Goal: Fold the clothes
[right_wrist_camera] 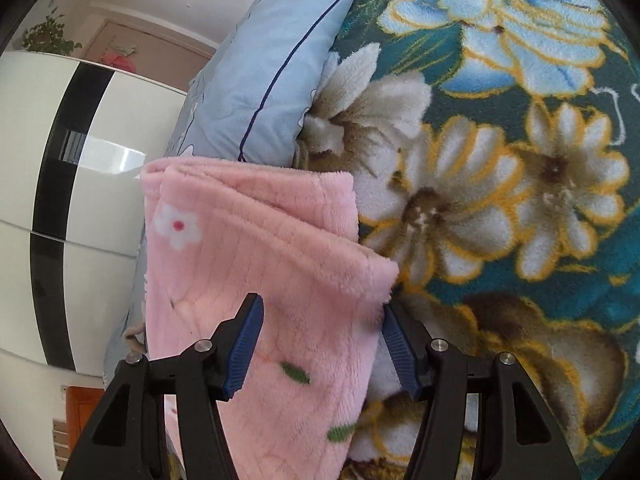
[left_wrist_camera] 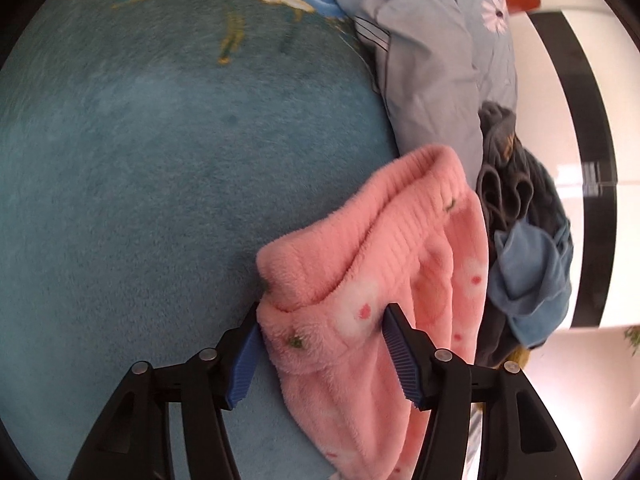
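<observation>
The pink fleece garment (left_wrist_camera: 384, 264) looks light, thick and floppy, a plush pile that should give under the pads and cling a little, not slide; it will sag wherever it is not supported, so the firm places to take hold are probably the ribbed waistband (left_wrist_camera: 404, 200) and the doubled folded edges, where several layers bunch into something a pinch can keep. It lies on the bed, on a teal floral blanket (left_wrist_camera: 160, 160), beside a pale blue quilt (left_wrist_camera: 432, 60) and a heap of dark and blue clothes (left_wrist_camera: 524, 240) (those wait at the bed's edge, apart from the tools). In the left wrist view the left tool (left_wrist_camera: 320, 344) stands spread with a lower corner of the waistband end between its jaws; the left pad sits right at the cloth's edge, and neither pad visibly presses in. In the right wrist view the right tool (right_wrist_camera: 324, 344) is likewise spread, straddling the folded end of the same garment (right_wrist_camera: 260, 264), whose corner reaches the right pad. Whether either pad actually touches, I cannot tell.
</observation>
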{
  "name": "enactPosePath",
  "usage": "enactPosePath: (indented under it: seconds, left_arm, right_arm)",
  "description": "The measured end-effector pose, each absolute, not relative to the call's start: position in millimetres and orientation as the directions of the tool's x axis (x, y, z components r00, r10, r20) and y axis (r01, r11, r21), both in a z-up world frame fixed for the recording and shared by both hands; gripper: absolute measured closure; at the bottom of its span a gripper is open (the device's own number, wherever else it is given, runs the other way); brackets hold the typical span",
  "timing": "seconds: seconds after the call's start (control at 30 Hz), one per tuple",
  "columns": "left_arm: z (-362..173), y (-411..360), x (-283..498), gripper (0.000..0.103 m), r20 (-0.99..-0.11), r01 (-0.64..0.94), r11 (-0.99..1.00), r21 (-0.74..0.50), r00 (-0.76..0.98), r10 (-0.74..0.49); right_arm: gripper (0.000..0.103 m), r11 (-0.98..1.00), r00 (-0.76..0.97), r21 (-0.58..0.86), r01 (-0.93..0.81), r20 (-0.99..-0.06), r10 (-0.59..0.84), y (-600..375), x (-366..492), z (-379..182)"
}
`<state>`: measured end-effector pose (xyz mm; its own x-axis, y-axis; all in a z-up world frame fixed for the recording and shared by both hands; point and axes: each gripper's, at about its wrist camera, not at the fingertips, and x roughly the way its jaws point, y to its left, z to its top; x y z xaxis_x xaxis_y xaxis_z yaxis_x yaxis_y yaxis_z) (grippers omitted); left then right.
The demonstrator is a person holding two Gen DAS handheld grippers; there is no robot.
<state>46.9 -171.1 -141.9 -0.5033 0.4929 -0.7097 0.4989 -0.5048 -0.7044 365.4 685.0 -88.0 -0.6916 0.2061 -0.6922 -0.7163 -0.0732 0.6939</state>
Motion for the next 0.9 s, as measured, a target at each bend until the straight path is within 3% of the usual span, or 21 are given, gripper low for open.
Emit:
enactPosePath:
  seconds: [0.17, 0.23, 0.27, 0.57, 0.6, 0.67, 0.7, 0.77, 0.9]
  left_arm:
    - [-147, -168, 55, 0.039, -0.679, 0.519, -0.439, -0.734, -0.538, 0.5]
    - [-152, -167, 60, 0.039, -0.654, 0.534, -0.383, -0.754, -0.549, 0.521]
    - [-154, -165, 63, 0.039, -0.64, 0.538, -0.358, -0.763, -0.551, 0.536]
    - [-154, -154, 59, 0.042, -0.641, 0.524, -0.376, -0.764, -0.552, 0.533]
    - [-152, -153, 58, 0.045, -0.643, 0.521, -0.382, -0.763, -0.553, 0.529]
    - [-151, -152, 55, 0.072, -0.655, 0.524, -0.397, -0.754, -0.549, 0.519]
    - [-150, -152, 54, 0.078, -0.66, 0.528, -0.399, -0.75, -0.548, 0.514]
    - [-148, -154, 53, 0.086, -0.661, 0.536, -0.391, -0.748, -0.553, 0.507]
    - [-128, -159, 49, 0.089, -0.646, 0.509, -0.398, -0.763, -0.575, 0.503]
  right_arm:
    - [0.046, -0.051, -0.73, 0.74, -0.671, -0.647, 0.218, 696, 355, -93]
    - [0.068, -0.036, -0.752, 0.762, -0.647, -0.629, 0.198, 699, 351, -97]
    - [0.071, -0.04, -0.757, 0.765, -0.643, -0.627, 0.185, 699, 348, -98]
    - [0.081, -0.079, -0.747, 0.744, -0.663, -0.651, 0.139, 694, 321, -94]
    - [0.083, -0.08, -0.744, 0.741, -0.667, -0.654, 0.14, 694, 321, -92]
    - [0.084, -0.083, -0.738, 0.735, -0.673, -0.66, 0.143, 693, 321, -87]
    - [0.085, -0.084, -0.735, 0.732, -0.676, -0.663, 0.145, 692, 322, -85]
    - [0.086, -0.086, -0.729, 0.725, -0.683, -0.668, 0.149, 691, 322, -80]
    - [0.087, -0.106, -0.738, 0.732, -0.672, -0.653, 0.17, 683, 333, -56]
